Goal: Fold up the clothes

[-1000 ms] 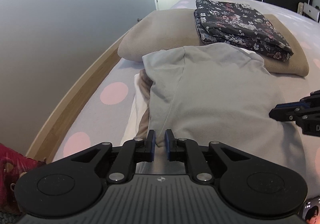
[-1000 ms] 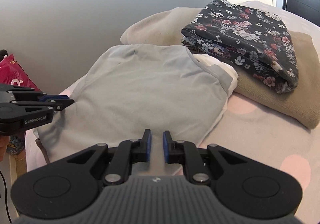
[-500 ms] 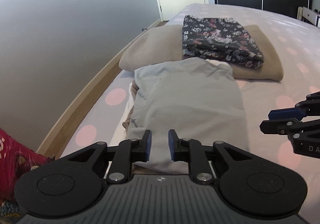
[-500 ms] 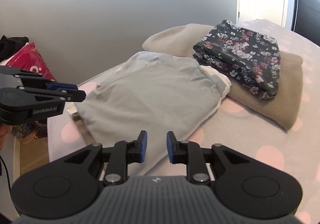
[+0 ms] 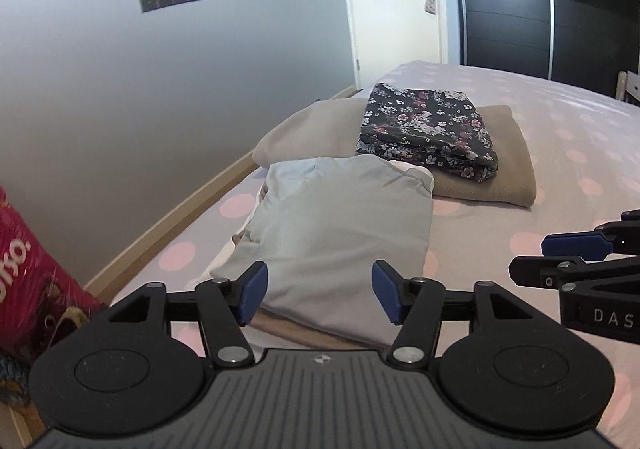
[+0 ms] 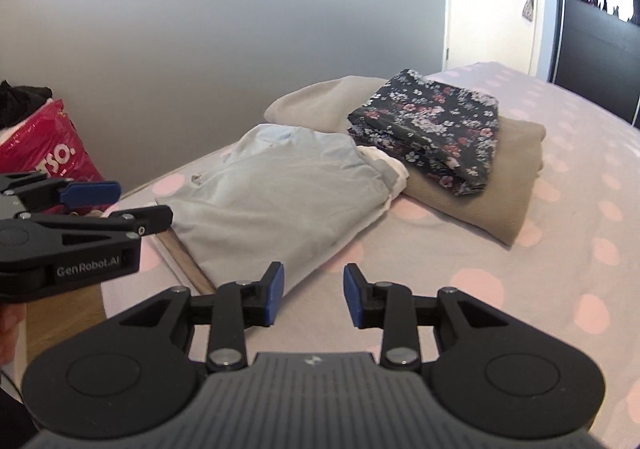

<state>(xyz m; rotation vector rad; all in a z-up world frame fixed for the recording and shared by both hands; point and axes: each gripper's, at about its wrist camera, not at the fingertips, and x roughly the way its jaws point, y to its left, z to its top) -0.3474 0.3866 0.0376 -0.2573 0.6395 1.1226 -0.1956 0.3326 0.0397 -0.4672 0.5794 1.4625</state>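
Where two grippers hover, three folded garments (image 5: pixel 344 221) lie.

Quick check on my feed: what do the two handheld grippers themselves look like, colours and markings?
Both the left gripper and the right gripper are matte black with blue pads, silver pivot pins, round side discs and a ribbed grey base. One side plate reads "GenRobot.AI", the other shows "DAS".

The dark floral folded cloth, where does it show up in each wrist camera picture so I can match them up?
Left wrist: the dark floral folded cloth sits right of centre, upper middle, on the beige blanket.
Right wrist: it lies right of centre, on the same blanket.
Shared landmark: the folded grey garment just in front of it.
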